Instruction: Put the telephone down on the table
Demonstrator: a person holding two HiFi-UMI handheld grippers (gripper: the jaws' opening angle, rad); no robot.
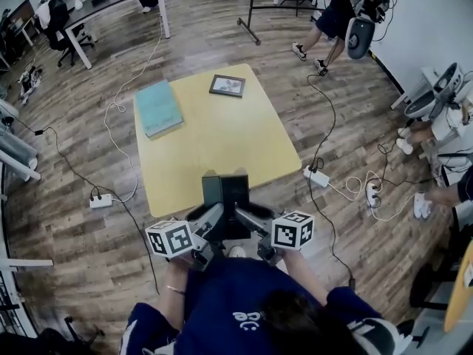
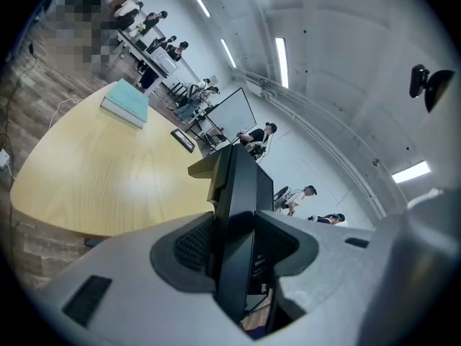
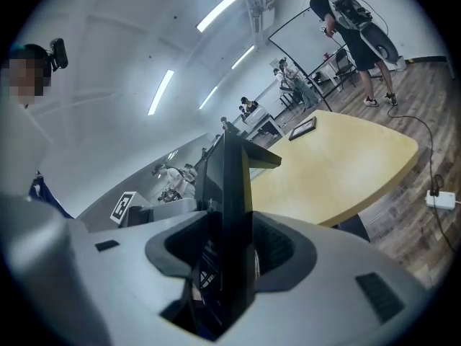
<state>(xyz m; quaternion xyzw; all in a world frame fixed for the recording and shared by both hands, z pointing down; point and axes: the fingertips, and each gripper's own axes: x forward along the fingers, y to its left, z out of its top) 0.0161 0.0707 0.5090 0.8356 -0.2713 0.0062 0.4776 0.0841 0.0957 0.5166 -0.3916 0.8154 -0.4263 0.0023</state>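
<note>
Black telephone [image 1: 225, 195]: held on edge in the air at the near edge of the yellow tabletop [image 1: 222, 143], not resting on it. Progress, as judged: the telephone has reached the tabletop's edge but is not yet set down. What remains is carrying it over the bare surface, lowering it and releasing both grips. Left claw [image 2: 234, 249]: jaws partly apart, pads clamped on the two faces of the telephone's body. Right claw [image 3: 229, 254]: likewise half-open, clamped on the same body from the opposite side. Farther off on the tabletop, well apart from the telephone: a teal book [image 1: 157, 108] at left and a framed picture [image 1: 227, 86] near the far edge.
</note>
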